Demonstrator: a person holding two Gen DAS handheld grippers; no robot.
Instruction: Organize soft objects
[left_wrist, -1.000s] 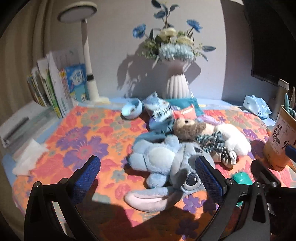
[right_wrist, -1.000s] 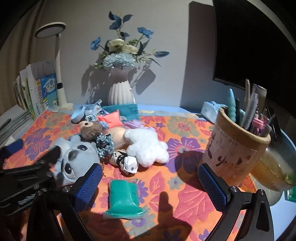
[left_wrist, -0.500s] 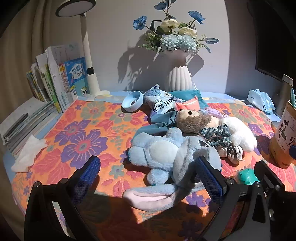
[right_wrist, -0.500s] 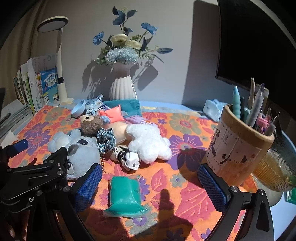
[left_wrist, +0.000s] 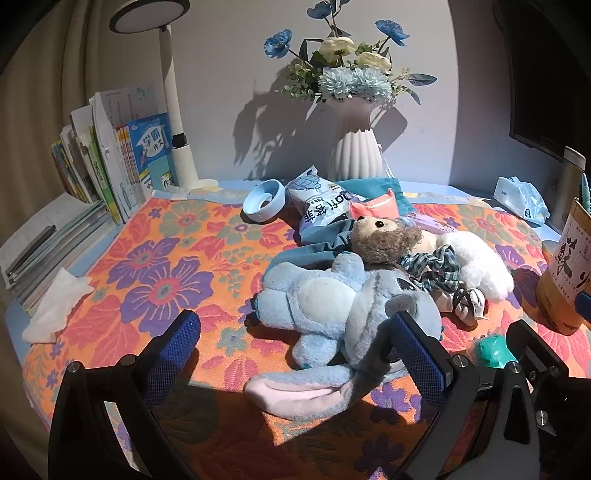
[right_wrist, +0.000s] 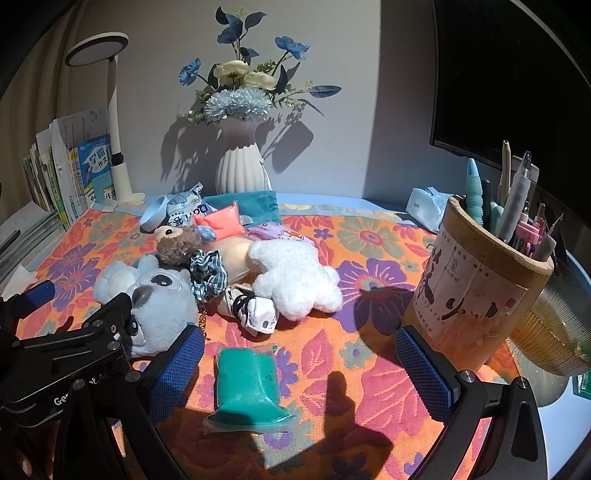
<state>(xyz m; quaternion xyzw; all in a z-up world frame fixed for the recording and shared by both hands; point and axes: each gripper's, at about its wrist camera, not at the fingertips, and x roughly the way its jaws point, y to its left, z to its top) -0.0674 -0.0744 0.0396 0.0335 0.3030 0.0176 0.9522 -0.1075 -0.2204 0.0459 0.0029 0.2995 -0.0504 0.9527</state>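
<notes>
A blue plush with long ears (left_wrist: 332, 306) (right_wrist: 155, 299) lies on the floral cloth (left_wrist: 155, 266). Behind it lie a brown-headed bear (left_wrist: 384, 240) (right_wrist: 177, 243), a white plush (left_wrist: 476, 258) (right_wrist: 295, 273), a plaid scrunchie (right_wrist: 207, 273) and a small sock (right_wrist: 258, 317). A green soft packet (right_wrist: 247, 384) lies near the front. My left gripper (left_wrist: 295, 350) is open just in front of the blue plush, its right finger by the plush's head. My right gripper (right_wrist: 299, 365) is open over the green packet. The left gripper's body shows in the right wrist view (right_wrist: 66, 350).
A white vase of flowers (left_wrist: 354, 147), a teal cloth (right_wrist: 255, 206), a snack bag (left_wrist: 321, 206), an orange pouch (right_wrist: 221, 221) and a blue ring (left_wrist: 264, 205) are at the back. Books (left_wrist: 110, 162) and a lamp (left_wrist: 173, 110) stand left. A pen holder (right_wrist: 476, 288) stands right.
Both grippers have moved slightly forward and tilted; the toys sit a little lower and closer in both views. Nothing was grasped or moved.
</notes>
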